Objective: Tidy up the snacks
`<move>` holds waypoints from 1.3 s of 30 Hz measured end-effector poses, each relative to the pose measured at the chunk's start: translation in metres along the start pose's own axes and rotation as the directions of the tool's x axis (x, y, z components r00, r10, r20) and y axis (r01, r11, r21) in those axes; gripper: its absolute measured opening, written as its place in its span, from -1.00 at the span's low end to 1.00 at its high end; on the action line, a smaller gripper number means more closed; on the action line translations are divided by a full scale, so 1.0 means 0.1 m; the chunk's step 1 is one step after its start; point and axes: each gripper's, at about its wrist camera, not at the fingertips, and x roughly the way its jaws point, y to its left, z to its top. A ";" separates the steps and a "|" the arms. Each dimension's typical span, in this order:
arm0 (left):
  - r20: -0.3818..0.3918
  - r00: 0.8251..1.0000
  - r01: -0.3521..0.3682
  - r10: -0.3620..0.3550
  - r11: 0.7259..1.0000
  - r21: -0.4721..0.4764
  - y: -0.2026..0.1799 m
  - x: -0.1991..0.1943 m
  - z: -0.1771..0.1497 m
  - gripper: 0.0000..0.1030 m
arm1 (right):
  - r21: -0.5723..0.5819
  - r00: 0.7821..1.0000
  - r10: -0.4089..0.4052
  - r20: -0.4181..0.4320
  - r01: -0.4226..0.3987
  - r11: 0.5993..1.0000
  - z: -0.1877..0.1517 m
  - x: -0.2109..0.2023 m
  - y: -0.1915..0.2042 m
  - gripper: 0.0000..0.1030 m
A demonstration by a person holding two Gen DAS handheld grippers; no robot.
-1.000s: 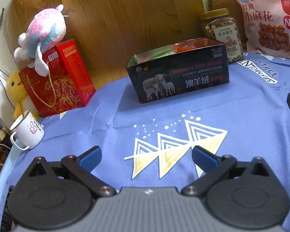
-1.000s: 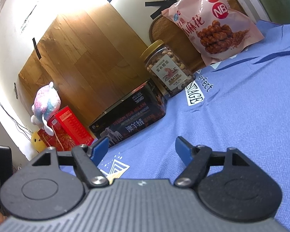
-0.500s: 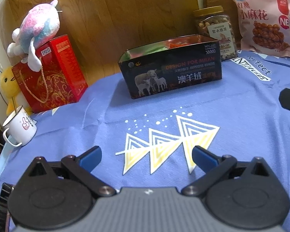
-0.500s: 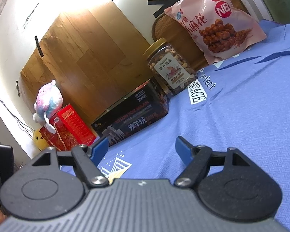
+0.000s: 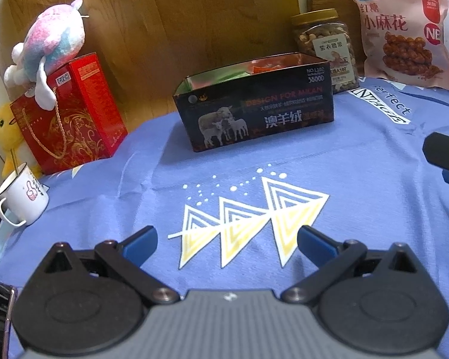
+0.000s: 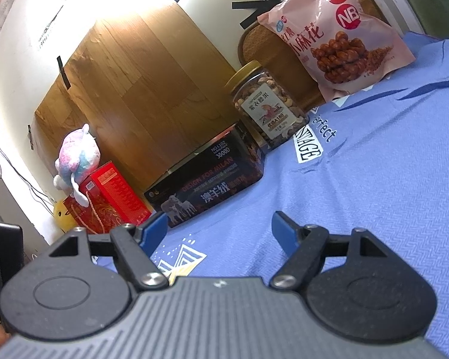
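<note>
Snacks sit gathered at the far side of the blue printed cloth (image 5: 359, 173) in front of you: a dark open box (image 5: 254, 110) printed with sheep, coloured packets showing over its rim, a gold-lidded nut jar (image 5: 324, 46) just behind its right corner, and a pink bag of fried dough twists (image 5: 401, 30) leaning upright beyond the jar. Your left gripper (image 5: 227, 240) hovers low over the cloth's yellow triangle print, blue fingers spread wide and holding nothing. Your right gripper (image 6: 220, 229) is likewise spread and empty, tilted, well short of the box. To the left stand a red gift bag (image 5: 68, 116) topped by a plush toy (image 5: 51, 42), and a white mug (image 5: 22, 197)
</note>
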 end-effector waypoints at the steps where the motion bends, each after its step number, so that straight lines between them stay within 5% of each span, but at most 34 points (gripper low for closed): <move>1: -0.001 1.000 0.003 -0.003 1.000 0.000 0.00 0.00 0.00 1.00 | 0.000 1.000 0.001 0.001 -0.001 1.000 0.00 0.00 0.00 0.53; 21: 0.006 0.998 0.055 -0.054 0.998 -0.038 0.06 -0.05 0.00 1.00 | -0.004 0.999 -0.037 -0.019 0.036 0.999 0.03 -0.05 0.08 0.53; 39: 0.027 0.997 0.076 -0.075 0.994 -0.072 0.11 -0.21 -0.01 1.00 | -0.189 0.996 -0.071 0.059 0.082 0.979 0.15 -0.28 0.46 0.54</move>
